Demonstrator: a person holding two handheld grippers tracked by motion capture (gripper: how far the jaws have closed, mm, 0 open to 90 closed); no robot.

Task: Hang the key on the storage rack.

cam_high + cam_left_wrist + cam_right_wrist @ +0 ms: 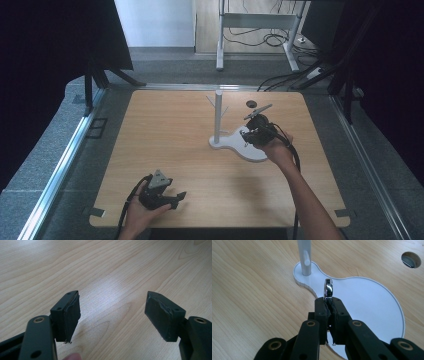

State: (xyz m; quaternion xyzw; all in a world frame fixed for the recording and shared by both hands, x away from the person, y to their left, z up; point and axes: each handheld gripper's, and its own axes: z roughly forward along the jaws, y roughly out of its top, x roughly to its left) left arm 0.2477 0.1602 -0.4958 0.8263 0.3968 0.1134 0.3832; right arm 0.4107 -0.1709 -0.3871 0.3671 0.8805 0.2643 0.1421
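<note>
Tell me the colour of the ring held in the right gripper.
Shiny silver, chrome-like. The ring shows best in the right gripper view, pinched in the right gripper.

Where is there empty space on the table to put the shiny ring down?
The left half of the table is bare wood, from the far edge to the left gripper. The white stand has a bare round base under the ring. It is crowded around the post and the right gripper.
</note>
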